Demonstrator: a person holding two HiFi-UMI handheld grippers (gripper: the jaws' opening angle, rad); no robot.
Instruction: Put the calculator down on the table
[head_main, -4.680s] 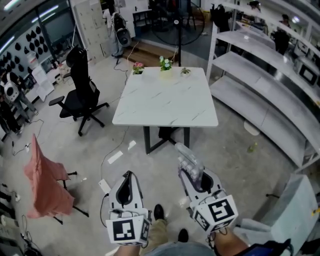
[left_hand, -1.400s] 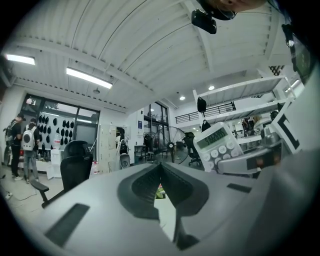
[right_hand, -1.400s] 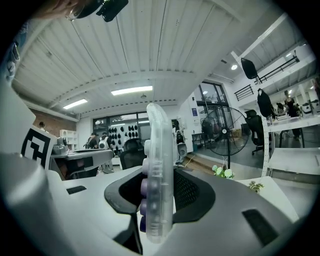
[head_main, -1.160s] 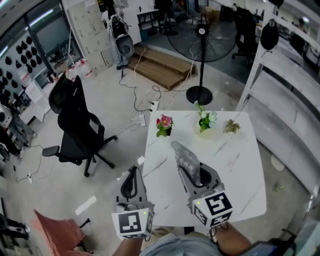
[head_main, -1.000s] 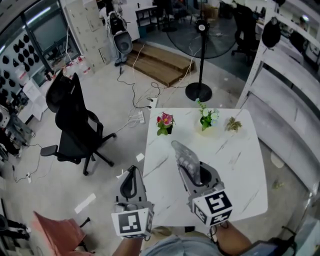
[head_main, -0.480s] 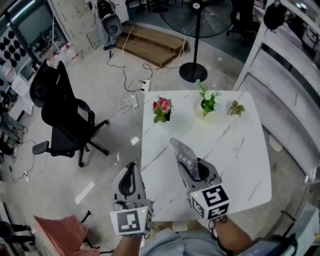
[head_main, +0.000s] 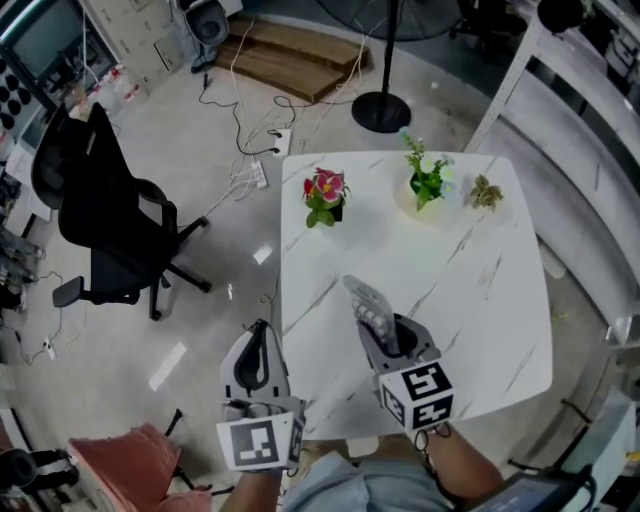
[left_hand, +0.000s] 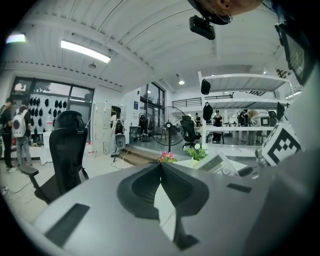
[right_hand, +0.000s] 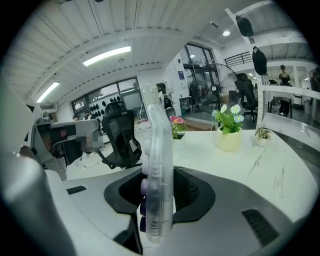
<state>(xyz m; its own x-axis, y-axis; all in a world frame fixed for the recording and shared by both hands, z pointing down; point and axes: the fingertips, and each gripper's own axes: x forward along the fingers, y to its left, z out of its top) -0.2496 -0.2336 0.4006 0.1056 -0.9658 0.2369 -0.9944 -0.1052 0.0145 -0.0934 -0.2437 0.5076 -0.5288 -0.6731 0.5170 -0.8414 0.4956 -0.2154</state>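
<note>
A clear plastic calculator (head_main: 366, 304) with round keys stands on edge between the jaws of my right gripper (head_main: 382, 330), which is shut on it. It hangs over the near left part of the white marble table (head_main: 480, 300), above the top and not touching it. In the right gripper view the calculator (right_hand: 158, 150) rises upright out of the right gripper (right_hand: 161, 172), with the tabletop (right_hand: 270, 165) beyond. My left gripper (head_main: 259, 330) hangs off the table's left edge over the floor, shut and holding nothing; its tips meet in the left gripper view (left_hand: 161, 165).
Three small plants line the table's far edge: pink flowers (head_main: 324, 195), a green plant in a pale pot (head_main: 428, 185), and a small dry plant (head_main: 487, 192). A black office chair (head_main: 100, 210) stands to the left, white shelving (head_main: 590, 150) to the right, and a fan base (head_main: 380, 110) beyond the table.
The person has walked up to the table, which now lies under the right gripper. Both grippers have come lower. The calculator stays held in the right gripper.
</note>
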